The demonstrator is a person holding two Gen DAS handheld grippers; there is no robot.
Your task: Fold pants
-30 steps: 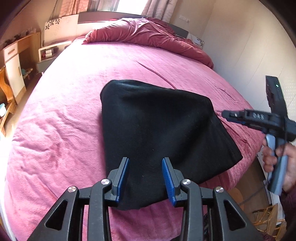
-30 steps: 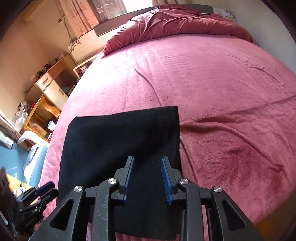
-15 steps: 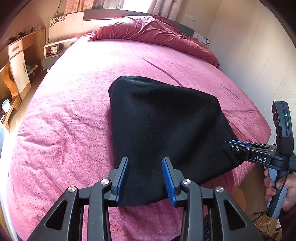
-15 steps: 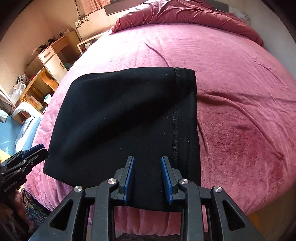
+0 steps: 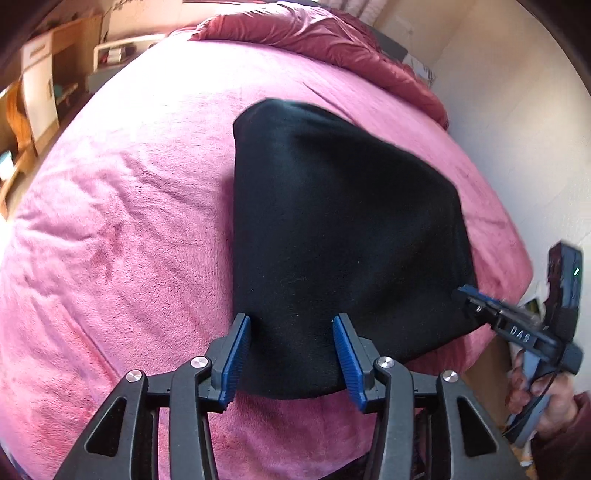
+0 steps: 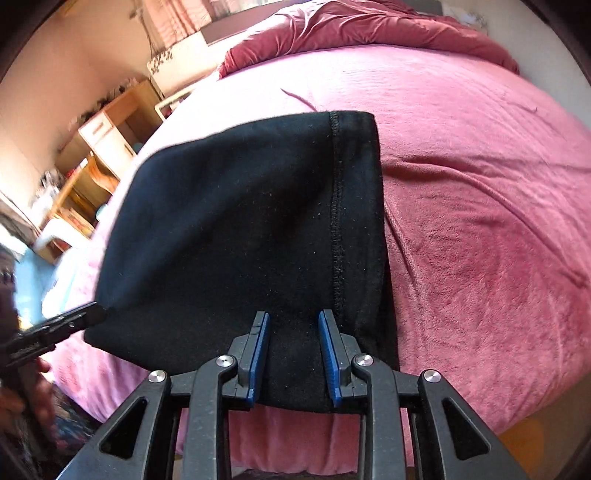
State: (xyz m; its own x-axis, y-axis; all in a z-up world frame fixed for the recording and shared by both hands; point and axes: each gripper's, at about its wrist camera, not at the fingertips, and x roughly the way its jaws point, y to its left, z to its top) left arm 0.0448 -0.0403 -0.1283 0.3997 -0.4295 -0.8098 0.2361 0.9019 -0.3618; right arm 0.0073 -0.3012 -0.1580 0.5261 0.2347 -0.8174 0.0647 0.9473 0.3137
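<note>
Pants, black and folded into a compact stack, lie on the near part of a pink bed, their near edge drooping over the bed's edge. How many layers the stack has cannot be made out; only a stitched hem along the right side shows.

Left hand-held gripper: its jaws have just been opening and stand spread, straddling the near left corner of the pants; whether the blue pads touch cloth is hard to tell. Right hand-held gripper: jaws narrower, set at the near right edge with black cloth showing between them; a real pinch cannot be confirmed. In the left view the right one's body bears the letters "DAS", and the hand holding it is cut off by the frame. A crumpled duvet lies at the far end. Wooden shelves to the far left hold small items too blurred to name.
</note>
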